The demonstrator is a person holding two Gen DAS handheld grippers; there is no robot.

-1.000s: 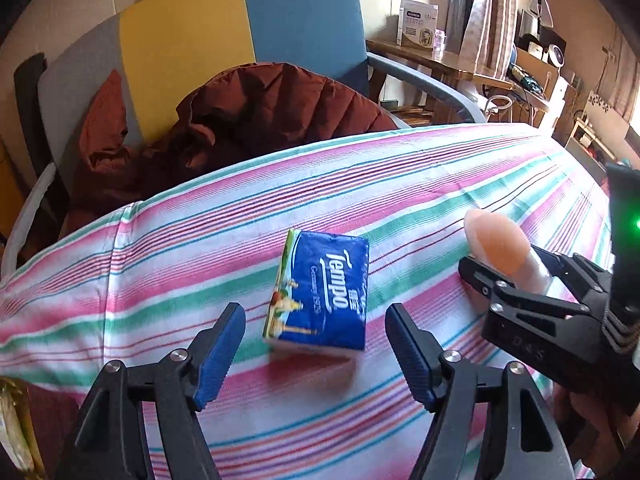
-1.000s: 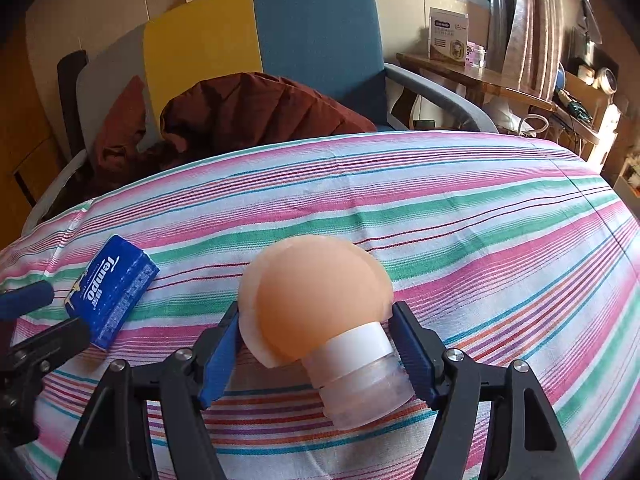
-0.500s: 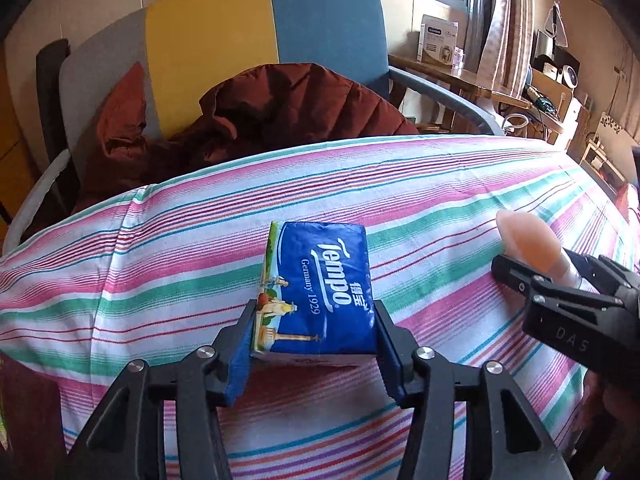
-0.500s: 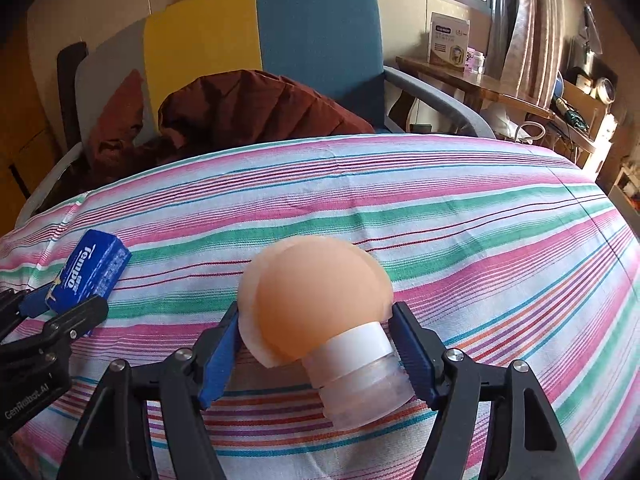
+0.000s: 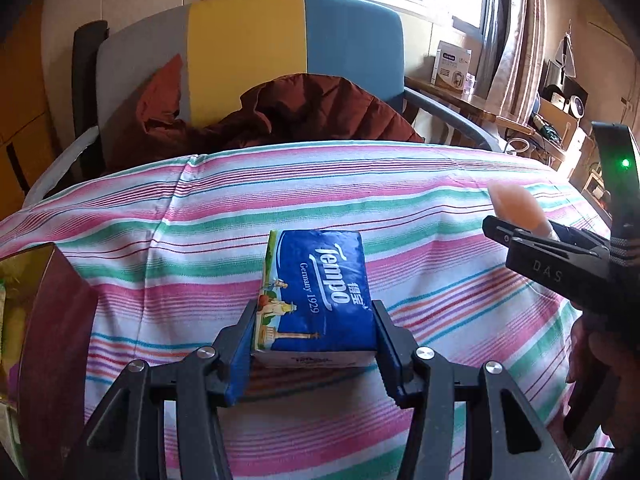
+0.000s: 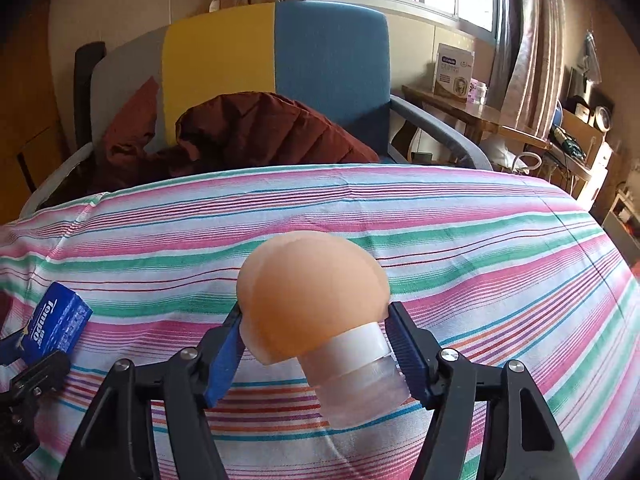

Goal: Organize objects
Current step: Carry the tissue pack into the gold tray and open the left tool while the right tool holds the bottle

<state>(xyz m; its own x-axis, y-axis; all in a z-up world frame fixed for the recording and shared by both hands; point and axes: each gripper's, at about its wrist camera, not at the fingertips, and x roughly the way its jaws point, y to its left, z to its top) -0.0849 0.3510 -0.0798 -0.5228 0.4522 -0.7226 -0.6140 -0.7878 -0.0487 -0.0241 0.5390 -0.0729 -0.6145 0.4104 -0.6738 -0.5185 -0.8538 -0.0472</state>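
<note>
My left gripper (image 5: pixel 314 344) is shut on a blue Tempo tissue pack (image 5: pixel 318 292) and holds it over the striped cloth (image 5: pixel 240 216). My right gripper (image 6: pixel 314 346) is shut on a mushroom-shaped lamp (image 6: pixel 316 300) with an orange cap and a white and clear base. In the left wrist view the lamp's cap (image 5: pixel 516 208) and the right gripper (image 5: pixel 556 260) show at the right. In the right wrist view the tissue pack (image 6: pixel 58 322) and the left gripper show at the left edge.
An armchair (image 5: pixel 288 40) with grey, yellow and blue panels stands behind the table with a dark red jacket (image 5: pixel 304 112) on it. A wooden side table (image 6: pixel 472 108) with a white box (image 6: pixel 454 70) is at the back right. A dark brown box edge (image 5: pixel 52 320) is at the left.
My left gripper closed on the tissue pack, which lay on the cloth between open fingers a second ago, and lifted it toward the left. My right gripper still holds the lamp.
</note>
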